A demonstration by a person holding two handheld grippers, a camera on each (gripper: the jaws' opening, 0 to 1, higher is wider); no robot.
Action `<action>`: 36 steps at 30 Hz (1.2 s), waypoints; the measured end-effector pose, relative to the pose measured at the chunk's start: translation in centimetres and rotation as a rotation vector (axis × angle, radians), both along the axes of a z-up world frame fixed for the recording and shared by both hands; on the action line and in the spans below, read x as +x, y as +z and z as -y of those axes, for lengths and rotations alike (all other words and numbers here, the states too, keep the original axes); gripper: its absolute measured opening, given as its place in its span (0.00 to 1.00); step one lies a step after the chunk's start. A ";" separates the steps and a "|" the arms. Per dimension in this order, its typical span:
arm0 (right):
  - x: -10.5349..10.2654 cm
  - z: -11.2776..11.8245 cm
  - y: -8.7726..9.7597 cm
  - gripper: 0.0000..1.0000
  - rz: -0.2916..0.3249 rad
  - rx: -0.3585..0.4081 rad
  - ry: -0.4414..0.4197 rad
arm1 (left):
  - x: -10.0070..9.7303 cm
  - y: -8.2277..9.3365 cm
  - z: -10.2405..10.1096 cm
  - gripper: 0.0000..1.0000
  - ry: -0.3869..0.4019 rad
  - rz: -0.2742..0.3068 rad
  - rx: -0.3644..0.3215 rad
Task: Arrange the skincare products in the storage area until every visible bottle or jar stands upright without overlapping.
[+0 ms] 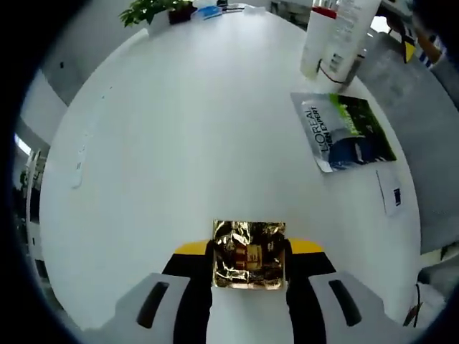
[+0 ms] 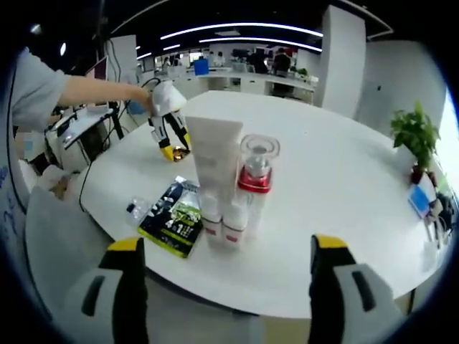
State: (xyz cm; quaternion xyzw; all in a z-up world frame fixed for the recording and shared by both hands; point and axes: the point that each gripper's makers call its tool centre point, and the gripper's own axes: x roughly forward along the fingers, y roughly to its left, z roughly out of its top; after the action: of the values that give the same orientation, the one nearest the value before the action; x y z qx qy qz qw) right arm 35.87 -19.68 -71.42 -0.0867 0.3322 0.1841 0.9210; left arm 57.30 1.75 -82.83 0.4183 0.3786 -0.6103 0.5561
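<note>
White and round, the surface (image 2: pixel 337 186) sits in an open office with strip lights overhead, and near its edge the skincare things stand bunched together. Two white tubes (image 2: pixel 219 183) are upright on their caps, side by side and touching, and just beside them, on the right in the right gripper view, stands a bottle with a red collar and clear cap (image 2: pixel 254 183), also upright and close against the tubes. Flat on the surface just beside them, on the left in that view, lies a green-and-black sachet (image 2: pixel 176 218), label up, with a small clear wrapper (image 2: pixel 136 209) at its outer edge near the rim. Now over to the left gripper (image 1: pixel 249 269): its fingers are clamped on a crinkled gold foil packet (image 1: pixel 249 254), held low over bare white surface, well apart from the standing group. From the right gripper view you can see that same gripper out across the surface, held by a person's hand (image 2: pixel 154 97) reaching in on a grey sleeve. The right gripper (image 2: pixel 228 269) hangs back off the edge, fingers spread wide with nothing between them, facing the tubes. A potted plant (image 2: pixel 416 136) stands at the far side.
</note>
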 end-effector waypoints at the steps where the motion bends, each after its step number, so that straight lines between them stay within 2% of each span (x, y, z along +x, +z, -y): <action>1: 0.0 0.0 0.0 0.96 0.001 0.000 0.001 | 0.0 0.0 0.0 0.36 0.001 0.001 0.002; 9: -0.2 -0.1 -0.1 0.96 0.007 0.007 0.012 | -0.7 -0.4 -0.6 0.36 0.002 0.004 0.028; 19: 0.0 -0.4 0.3 0.96 0.026 0.016 0.036 | -3.0 -0.5 -0.8 0.36 0.011 0.006 0.050; 36: 0.0 -0.4 0.4 0.96 0.045 0.025 0.071 | -6.9 -0.3 -0.6 0.36 0.088 0.008 0.030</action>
State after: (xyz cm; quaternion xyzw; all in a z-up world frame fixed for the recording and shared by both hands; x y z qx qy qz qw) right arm 35.85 -19.26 -71.02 -0.0912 0.3059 0.2187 0.9221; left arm 50.39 2.36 -83.16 0.4123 0.4034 -0.5778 0.5774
